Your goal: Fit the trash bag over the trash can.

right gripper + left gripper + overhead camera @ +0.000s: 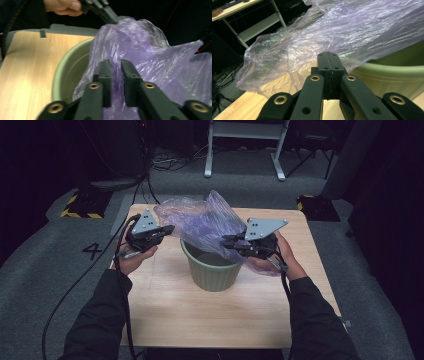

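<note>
A: High view first. What sits mid-frame?

B: 1 ribbed, round green pot (212, 270) on a pale wood table (170, 310). A thin, crinkled purple bag (200, 220) drapes over its far rim, stretched between the 2 grippers.

A: And the grippers?

B: The left gripper (167, 229) is at the bag's left edge, left of the pot; the right gripper (227, 242) is over the pot's right rim. Each carries a grey 3-cornered plate. From here I cannot tell how the jaws stand.

A: The left gripper view?

B: There the jaws press flat together at centre, with the bag (337, 32) spreading right behind the tips; whether film is pinched between them I cannot tell. It shows the film's fine creases and gloss, and the pot's (392, 72) smooth rim at the right.

A: The right gripper view?

B: Its jaws stand slightly apart, with a fold of bag (140, 55) in the gap; the pads do not look pressed on it. The pot's (67, 72) hollow inside shows at left, and the left gripper (106, 13) at the top meets the bag's upper edge.
</note>
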Action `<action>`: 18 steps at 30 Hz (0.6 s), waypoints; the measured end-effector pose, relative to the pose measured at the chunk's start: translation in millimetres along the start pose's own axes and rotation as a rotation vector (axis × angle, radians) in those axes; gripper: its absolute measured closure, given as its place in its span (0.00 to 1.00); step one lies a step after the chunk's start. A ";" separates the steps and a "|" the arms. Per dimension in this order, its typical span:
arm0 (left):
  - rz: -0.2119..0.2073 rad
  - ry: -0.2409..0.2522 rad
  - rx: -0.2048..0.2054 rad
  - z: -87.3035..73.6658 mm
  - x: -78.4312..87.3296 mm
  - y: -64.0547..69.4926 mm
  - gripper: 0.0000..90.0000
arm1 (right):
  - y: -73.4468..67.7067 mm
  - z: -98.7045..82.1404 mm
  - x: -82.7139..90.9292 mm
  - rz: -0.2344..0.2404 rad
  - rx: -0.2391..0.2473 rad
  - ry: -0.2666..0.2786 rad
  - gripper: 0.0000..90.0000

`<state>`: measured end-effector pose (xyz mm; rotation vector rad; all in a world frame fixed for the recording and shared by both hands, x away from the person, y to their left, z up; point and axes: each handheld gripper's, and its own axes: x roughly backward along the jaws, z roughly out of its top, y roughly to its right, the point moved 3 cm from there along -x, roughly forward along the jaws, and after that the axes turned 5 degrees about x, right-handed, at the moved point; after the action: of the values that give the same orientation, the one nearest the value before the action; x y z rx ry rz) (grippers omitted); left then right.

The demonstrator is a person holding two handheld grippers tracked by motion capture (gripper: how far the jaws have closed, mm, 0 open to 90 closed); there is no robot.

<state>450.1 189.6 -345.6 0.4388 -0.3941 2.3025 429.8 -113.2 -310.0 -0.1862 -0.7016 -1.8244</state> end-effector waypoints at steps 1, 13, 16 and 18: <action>-0.002 0.001 0.005 -1.3 1.1 -0.4 1.00 | 1.8 -0.7 0.0 -0.021 -0.016 -0.001 0.78; 0.033 -0.014 0.037 -29.4 13.6 -7.7 1.00 | 15.4 -14.2 2.4 -0.095 -0.105 -0.157 0.41; 0.021 -0.011 0.049 -33.6 15.2 -9.0 1.00 | 15.5 -16.6 2.3 -0.071 -0.092 -0.184 0.68; 0.003 0.019 0.052 -31.9 17.4 -7.2 1.00 | 13.1 -15.0 2.0 -0.054 -0.057 -0.173 0.87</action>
<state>437.6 218.1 -365.7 0.4421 -0.3265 2.3220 444.0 -125.8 -316.4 -0.3699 -0.7820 -1.8968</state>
